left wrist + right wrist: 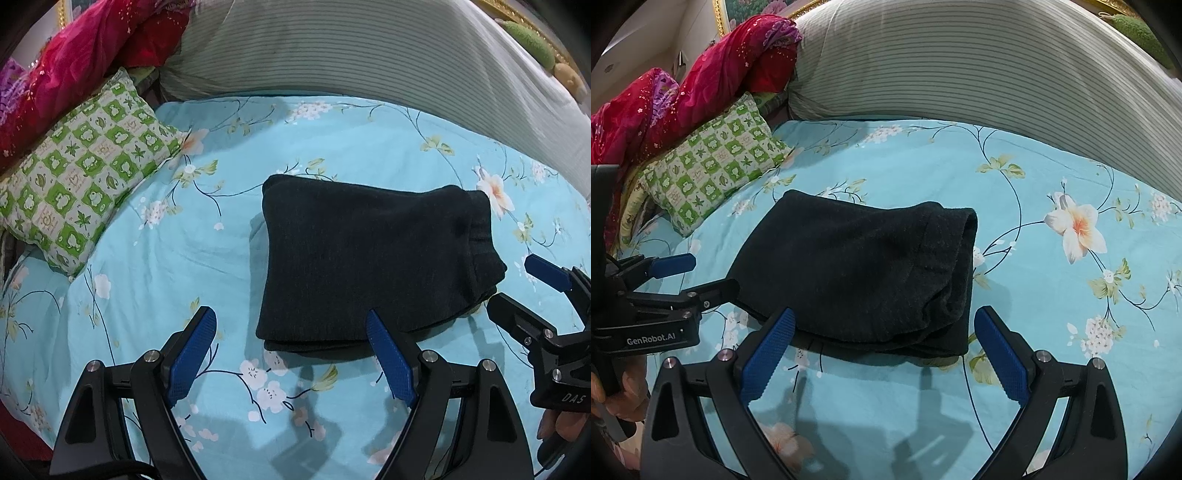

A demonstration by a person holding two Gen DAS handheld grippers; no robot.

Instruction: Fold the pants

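Black pants (373,258) lie folded in a compact stack on the floral bed sheet (332,140), both grippers' fingers wide and empty just short of its near edge. Left gripper (291,354) and right gripper (886,354) look finished; best to lift clear without snagging the stack.

"GenRobot.AI" on left gripper (689,275) body, left edge of frame; "DAS" on right gripper (517,291) body, lower right of frame.

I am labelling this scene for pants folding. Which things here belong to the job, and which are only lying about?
Job:
black pants, folded on the blue floral sheet
left gripper, open
right gripper, open

Lying about:
green checked pillow
red blanket
striped bolster
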